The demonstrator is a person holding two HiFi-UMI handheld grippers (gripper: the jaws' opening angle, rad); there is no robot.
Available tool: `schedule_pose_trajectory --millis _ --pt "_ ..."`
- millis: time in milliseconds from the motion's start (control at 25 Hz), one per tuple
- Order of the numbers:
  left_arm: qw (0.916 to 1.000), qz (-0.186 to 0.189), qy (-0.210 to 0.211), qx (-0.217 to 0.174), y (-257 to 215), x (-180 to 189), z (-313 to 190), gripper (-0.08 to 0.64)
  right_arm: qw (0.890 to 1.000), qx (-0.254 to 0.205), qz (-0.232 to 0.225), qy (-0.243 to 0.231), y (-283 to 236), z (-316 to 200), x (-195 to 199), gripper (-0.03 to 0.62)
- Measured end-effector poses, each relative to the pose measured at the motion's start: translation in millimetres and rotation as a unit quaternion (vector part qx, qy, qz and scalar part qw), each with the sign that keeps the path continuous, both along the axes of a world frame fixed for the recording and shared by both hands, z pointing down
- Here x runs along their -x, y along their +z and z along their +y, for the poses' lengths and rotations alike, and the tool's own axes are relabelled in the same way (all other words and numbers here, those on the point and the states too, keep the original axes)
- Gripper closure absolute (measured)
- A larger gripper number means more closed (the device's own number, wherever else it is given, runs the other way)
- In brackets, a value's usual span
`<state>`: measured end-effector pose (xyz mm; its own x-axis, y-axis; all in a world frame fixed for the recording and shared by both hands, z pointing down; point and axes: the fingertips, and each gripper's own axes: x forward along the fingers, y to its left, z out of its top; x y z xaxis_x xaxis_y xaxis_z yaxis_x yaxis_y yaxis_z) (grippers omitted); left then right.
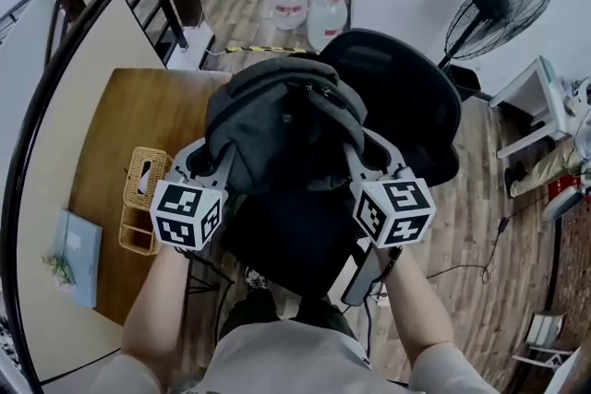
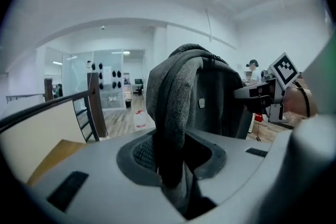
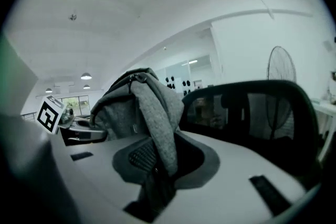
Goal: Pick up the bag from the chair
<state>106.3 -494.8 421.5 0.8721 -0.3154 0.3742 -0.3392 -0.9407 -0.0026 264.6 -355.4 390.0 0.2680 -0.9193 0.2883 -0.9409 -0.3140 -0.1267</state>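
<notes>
A grey backpack (image 1: 277, 120) hangs in the air between my two grippers, above the seat of a black office chair (image 1: 406, 106). My left gripper (image 1: 217, 163) is shut on the bag's left shoulder strap (image 2: 170, 128), which runs down between the pads of that left gripper (image 2: 170, 165). My right gripper (image 1: 355, 160) is shut on the right strap (image 3: 160, 128), pinched in the right gripper (image 3: 157, 165). The chair's backrest (image 3: 247, 113) shows just behind the bag (image 3: 121, 107). Each gripper view catches the other gripper across the bag.
A wooden table (image 1: 138, 134) at the left carries a wicker tray (image 1: 138, 198) and a pale book (image 1: 78, 254). A dark railing (image 1: 65, 41) curves behind it. Water jugs (image 1: 314, 5) stand beyond the chair, with a floor fan (image 1: 499, 5) and a white shelf (image 1: 540, 101) at the right.
</notes>
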Motion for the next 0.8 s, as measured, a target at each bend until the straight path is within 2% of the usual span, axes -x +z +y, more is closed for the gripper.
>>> schedule_pose_trajectory --millis 200,400,600,800 --pt "0.9977 0.033 0.024 -0.055 -70 14 14 0.465 0.998 -0.055 0.026 0.007 -66 20 17 0.508" --pt "0.9939 0.051 0.042 -0.089 -112 32 31 0.463 0.996 -0.088 0.013 0.008 -104 42 37 0.503" --pt "0.9908 0.062 0.051 -0.109 -119 48 48 0.462 0.996 -0.091 0.009 0.006 -107 59 51 0.503" --pt "0.9921 0.051 0.055 -0.101 -108 66 66 0.460 0.997 -0.075 0.000 0.000 -97 74 67 0.503"
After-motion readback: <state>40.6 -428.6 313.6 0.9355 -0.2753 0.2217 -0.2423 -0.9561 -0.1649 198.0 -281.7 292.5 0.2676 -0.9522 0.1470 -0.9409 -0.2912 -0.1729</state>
